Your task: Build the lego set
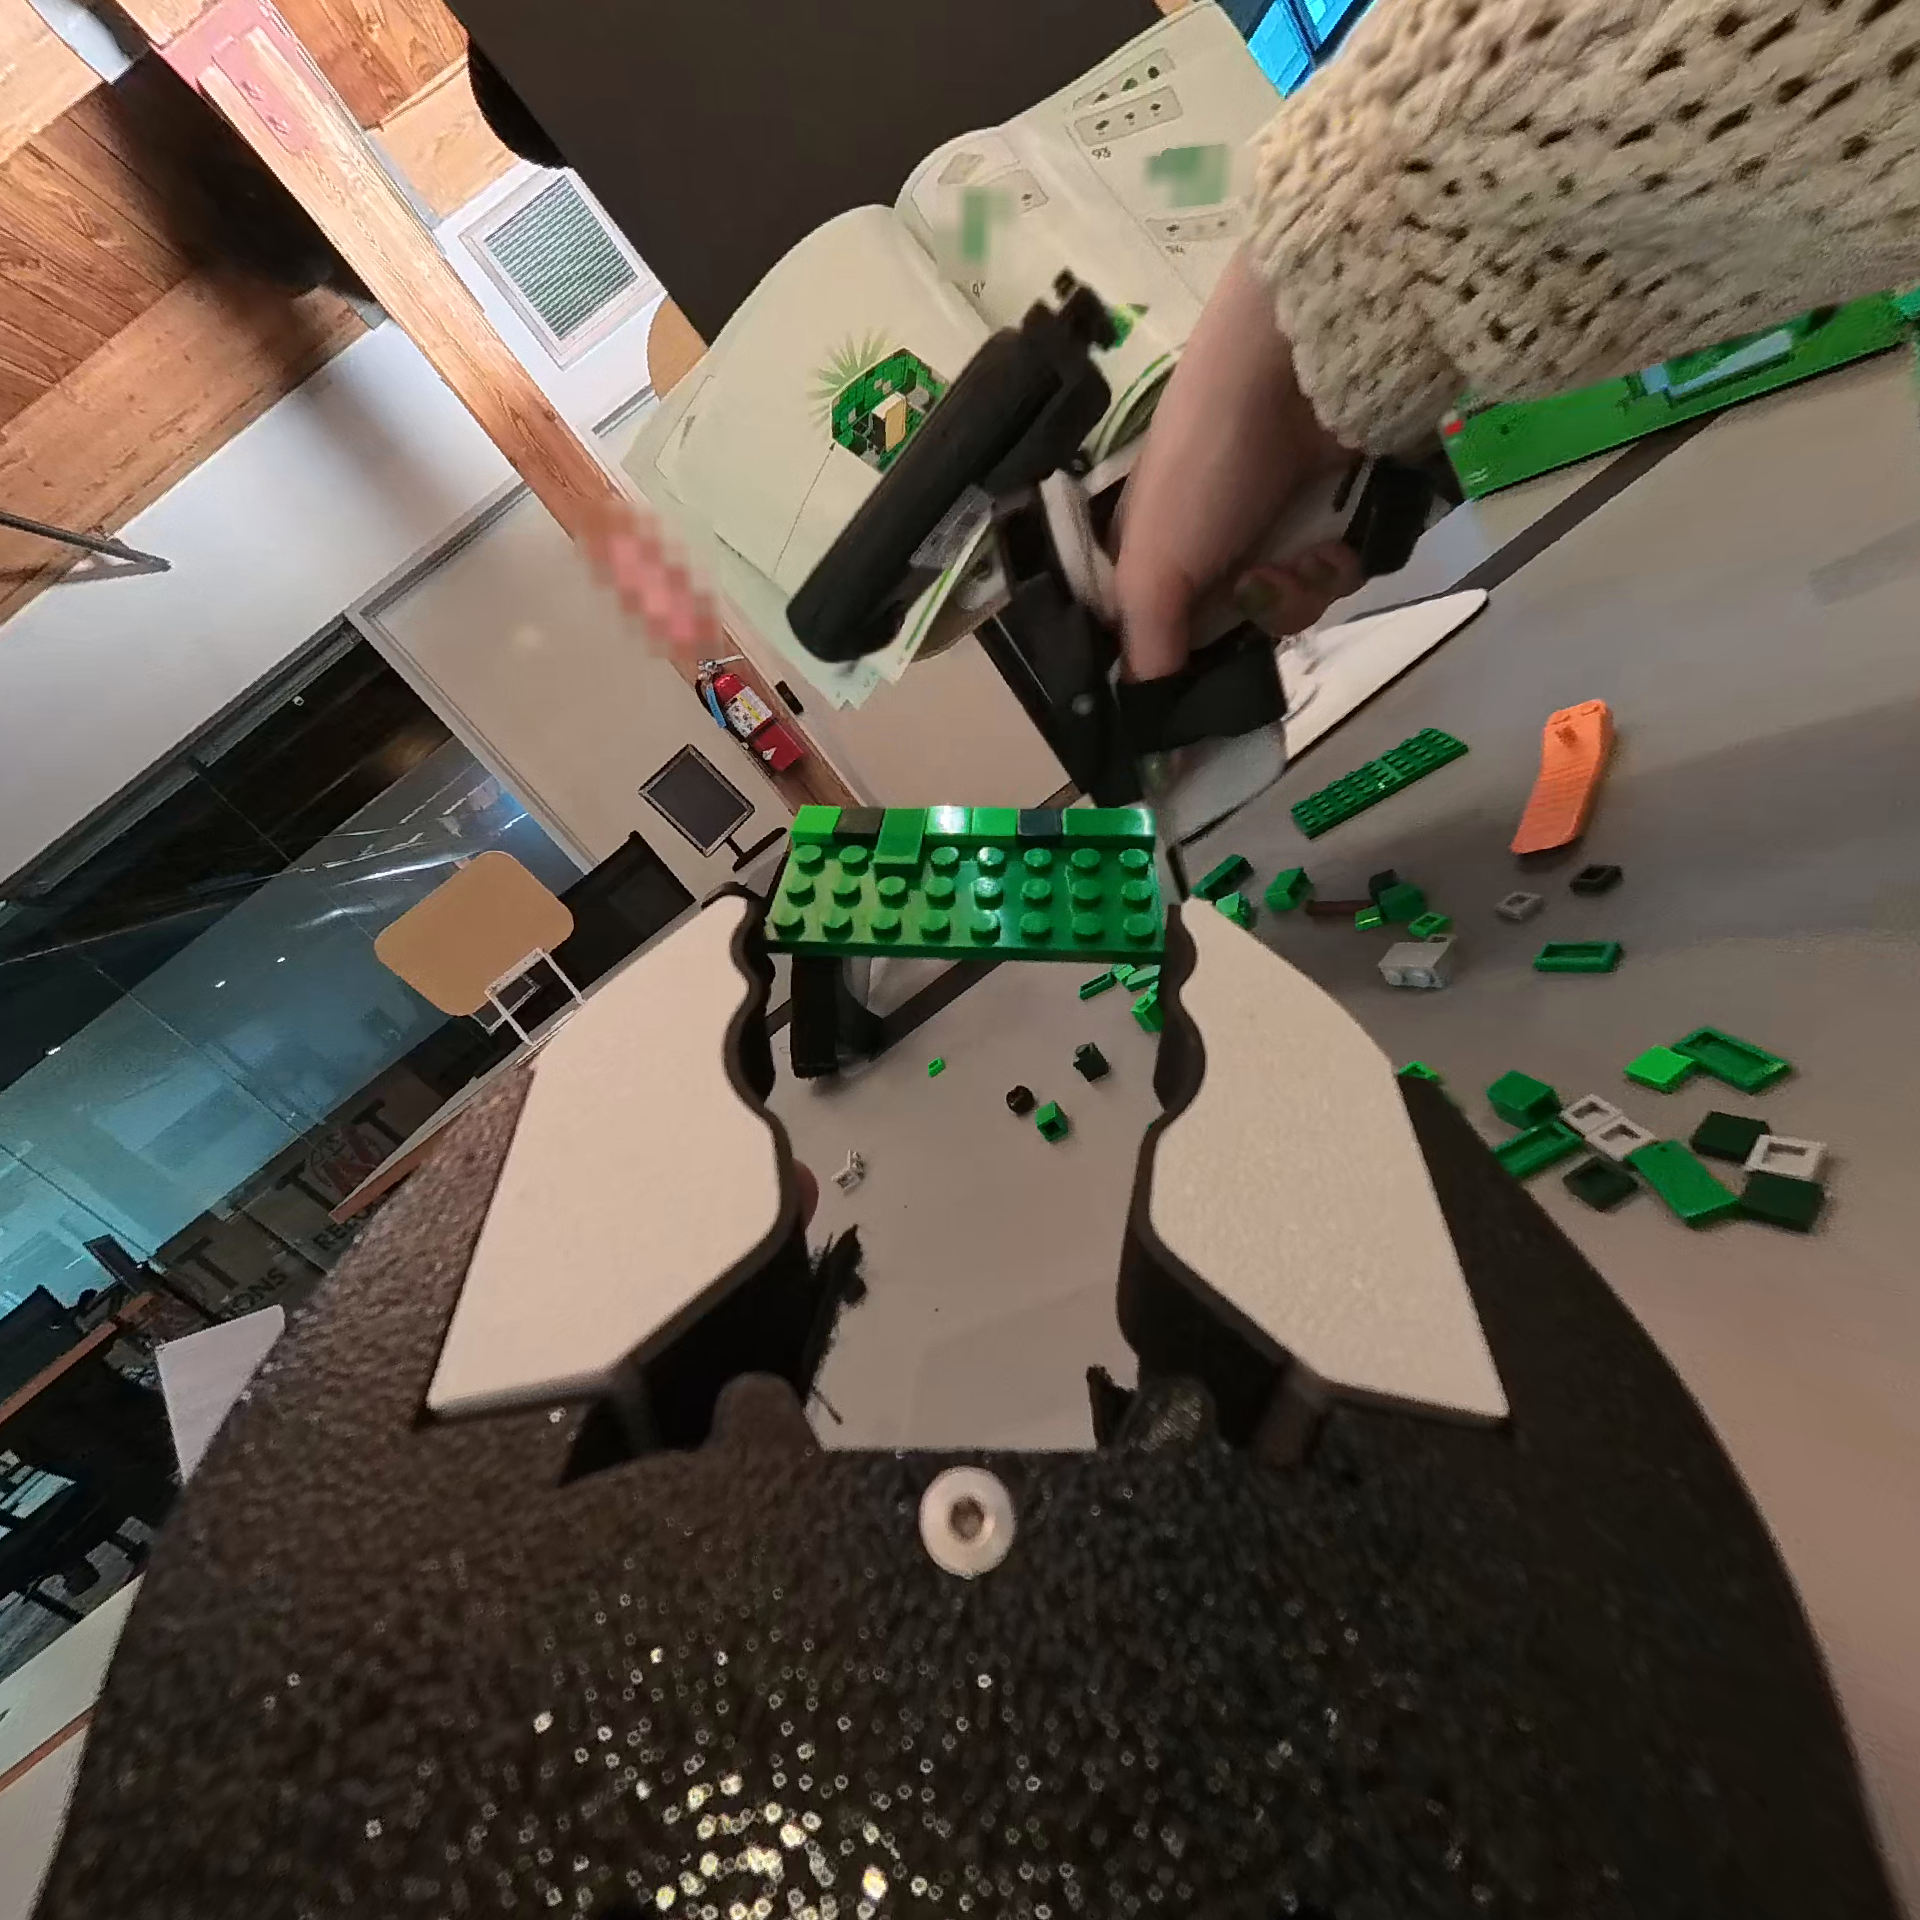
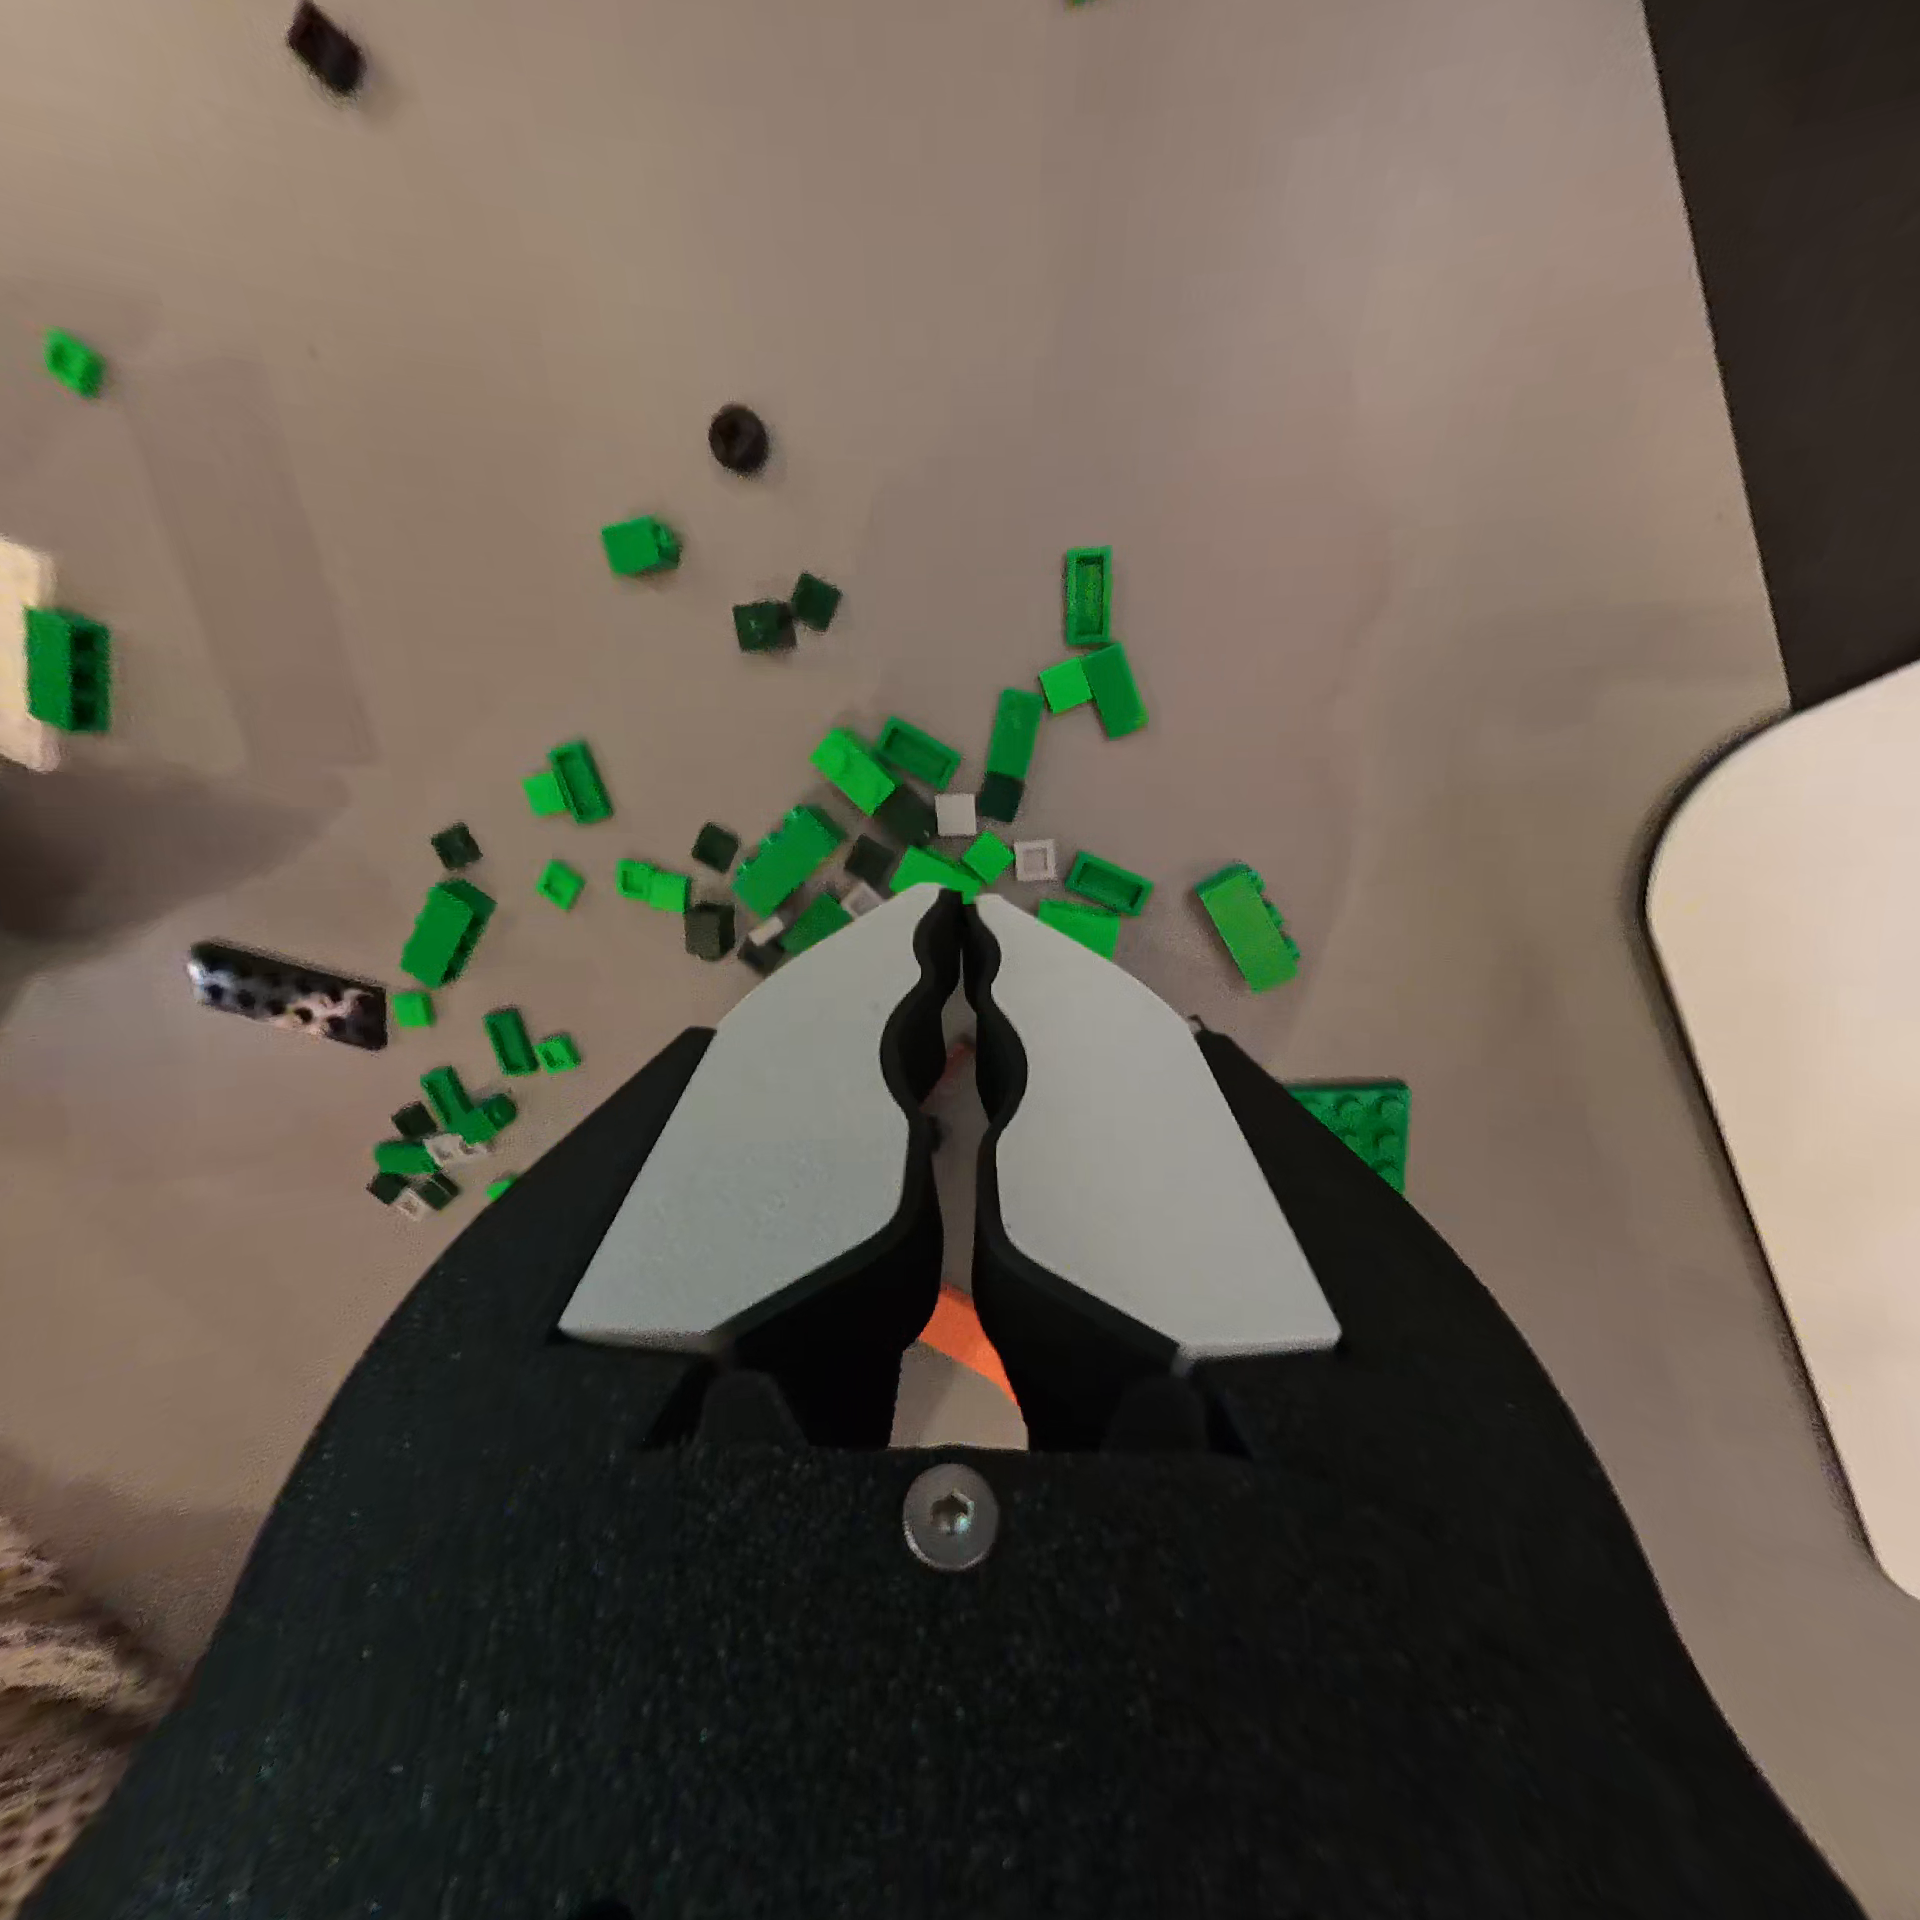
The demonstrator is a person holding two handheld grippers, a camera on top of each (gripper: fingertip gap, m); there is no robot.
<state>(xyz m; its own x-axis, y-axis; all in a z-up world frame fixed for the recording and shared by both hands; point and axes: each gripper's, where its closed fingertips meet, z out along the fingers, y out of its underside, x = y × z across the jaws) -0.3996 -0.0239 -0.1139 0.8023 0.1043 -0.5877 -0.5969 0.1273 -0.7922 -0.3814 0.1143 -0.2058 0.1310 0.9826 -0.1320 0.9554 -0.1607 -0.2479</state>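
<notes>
My left gripper is shut on a green studded plate and holds it by its short ends, level above the table. A row of flat green and dark tiles lines the plate's far edge. A person's hand holds the right gripper behind the plate. In the right wrist view my right gripper is shut, pointing down at the grey table. Its tips rest at a heap of loose green, dark and white pieces. A green tile lies right at the tips; I cannot tell whether it is pinched.
An open instruction booklet stands behind. An orange brick separator, a long green plate and scattered small tiles lie to the right. A white board, a black plate and a green plate lie around the right gripper. Tip to tip, the grippers are about 15 cm apart.
</notes>
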